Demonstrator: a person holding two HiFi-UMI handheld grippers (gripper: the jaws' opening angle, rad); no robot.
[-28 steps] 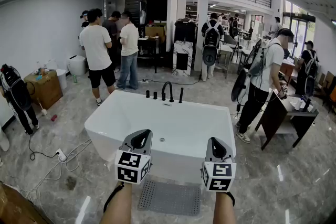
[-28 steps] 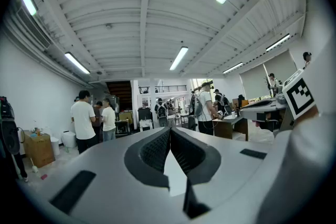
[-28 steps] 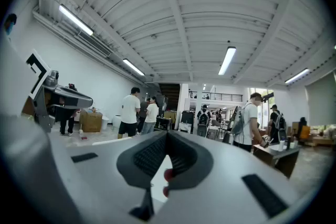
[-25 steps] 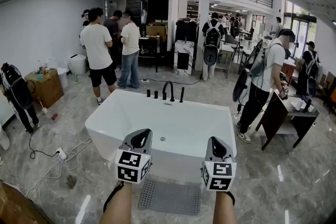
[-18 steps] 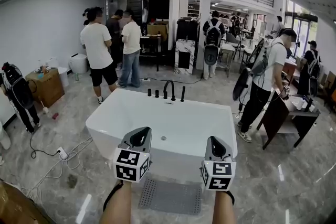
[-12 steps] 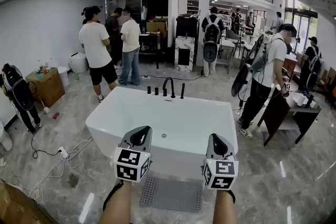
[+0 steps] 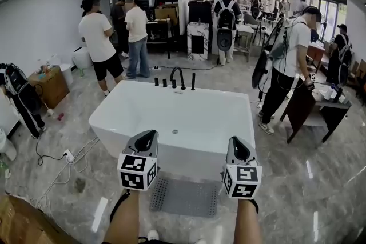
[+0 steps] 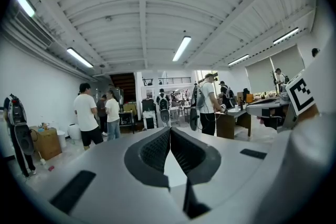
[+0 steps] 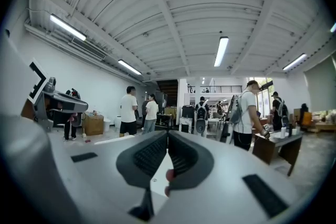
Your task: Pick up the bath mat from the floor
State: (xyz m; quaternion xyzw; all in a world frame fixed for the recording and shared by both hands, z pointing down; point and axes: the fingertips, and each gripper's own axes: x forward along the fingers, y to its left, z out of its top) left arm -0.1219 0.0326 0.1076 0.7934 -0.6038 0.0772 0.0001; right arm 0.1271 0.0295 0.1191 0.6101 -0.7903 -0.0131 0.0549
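Note:
A grey perforated bath mat (image 7: 186, 196) lies flat on the marble floor, right in front of a white bathtub (image 7: 137, 112). My left gripper (image 7: 152, 134) hovers above the mat's left side, level with the tub's near wall, jaws shut and empty. My right gripper (image 7: 235, 141) hangs above the mat's right end, also shut with nothing in it. In the left gripper view the left gripper (image 8: 170, 129) has its pads pressed together, and the right gripper (image 9: 167, 134) in its own view looks the same. Both point level across the room, over the tub. Neither gripper view shows the mat.
A black faucet (image 7: 176, 75) stands on the tub's far rim. White cables and a power strip (image 7: 66, 155) trail over the floor at left. Several people stand behind the tub, and one stands beside a dark desk (image 7: 311, 108) at right. A cardboard box (image 7: 50, 85) sits far left.
The view has tipped downward, so more of the floor and mat shows. Both grippers have sunk a little and spread slightly apart. Their jaws stay shut.

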